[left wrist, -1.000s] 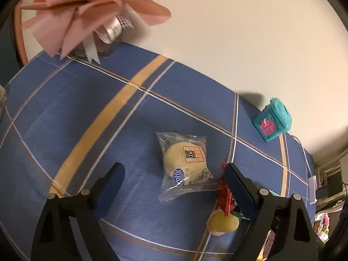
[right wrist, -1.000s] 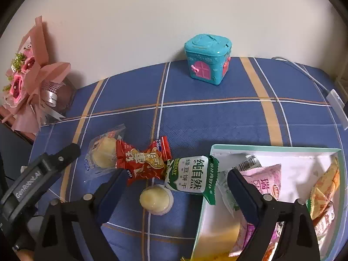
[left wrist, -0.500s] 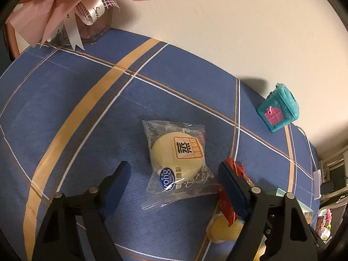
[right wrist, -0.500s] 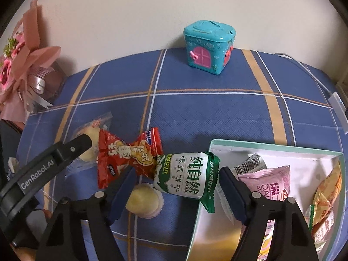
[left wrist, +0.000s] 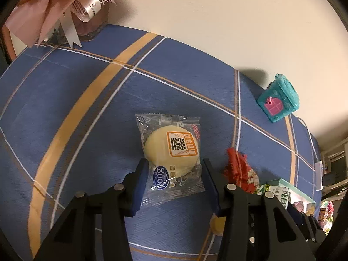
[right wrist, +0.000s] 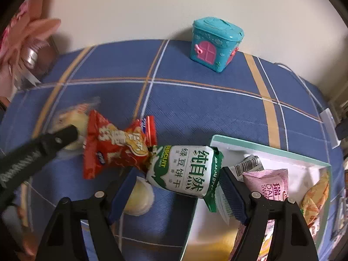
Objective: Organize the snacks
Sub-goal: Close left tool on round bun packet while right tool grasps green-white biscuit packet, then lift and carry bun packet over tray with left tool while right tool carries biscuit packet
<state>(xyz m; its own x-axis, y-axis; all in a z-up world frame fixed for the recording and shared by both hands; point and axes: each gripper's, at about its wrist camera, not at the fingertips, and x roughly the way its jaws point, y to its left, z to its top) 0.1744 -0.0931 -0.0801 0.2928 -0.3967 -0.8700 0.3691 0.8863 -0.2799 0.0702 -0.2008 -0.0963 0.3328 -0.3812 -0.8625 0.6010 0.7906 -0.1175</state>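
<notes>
Here the left tool straddles the bun packet, spread; right tool spread around the biscuit packet.

My blue-padded fingers were over a blue tablecloth with orange-and-white stripes, beside a teal-and-pink toy house.

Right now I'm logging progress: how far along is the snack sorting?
Done: several packets lie in the box. In hand: left gripper straddles the bun, right gripper the biscuit pack, neither closed. Left: red packet, jelly cup.
</notes>
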